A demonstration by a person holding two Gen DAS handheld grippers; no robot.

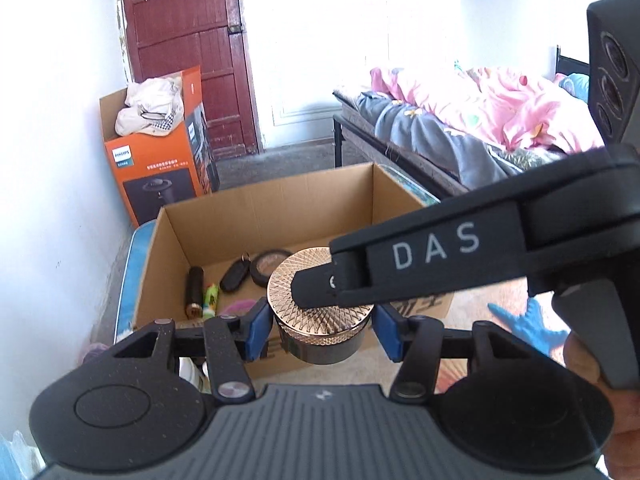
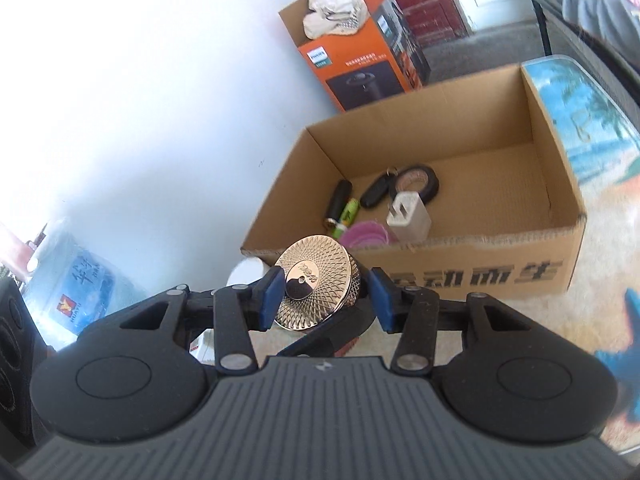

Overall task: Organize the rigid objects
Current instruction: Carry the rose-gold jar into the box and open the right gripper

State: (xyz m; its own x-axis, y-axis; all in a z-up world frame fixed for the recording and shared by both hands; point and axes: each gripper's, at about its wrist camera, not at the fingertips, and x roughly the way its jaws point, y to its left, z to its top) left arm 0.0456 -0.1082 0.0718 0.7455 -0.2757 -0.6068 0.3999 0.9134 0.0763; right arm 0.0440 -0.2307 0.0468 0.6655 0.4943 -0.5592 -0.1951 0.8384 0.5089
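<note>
- Jar [image 1: 320,312], dark-bodied with a patterned gold lid [image 2: 314,288], hangs in the air just in front of the cardboard box [image 2: 472,272], not yet inside it.
- Left gripper [image 1: 322,322] has its blue pads against the jar's body on both sides; it looks clamped there.
- Right gripper [image 2: 324,298] sits around the lid: its left pad touches the rim, its right pad stands a little clear (a loose hold at best).
- The carry step is in hand; next I judge the jar needs lifting over the near wall and setting on the bare floor right of the white plug [image 2: 408,220].
</note>
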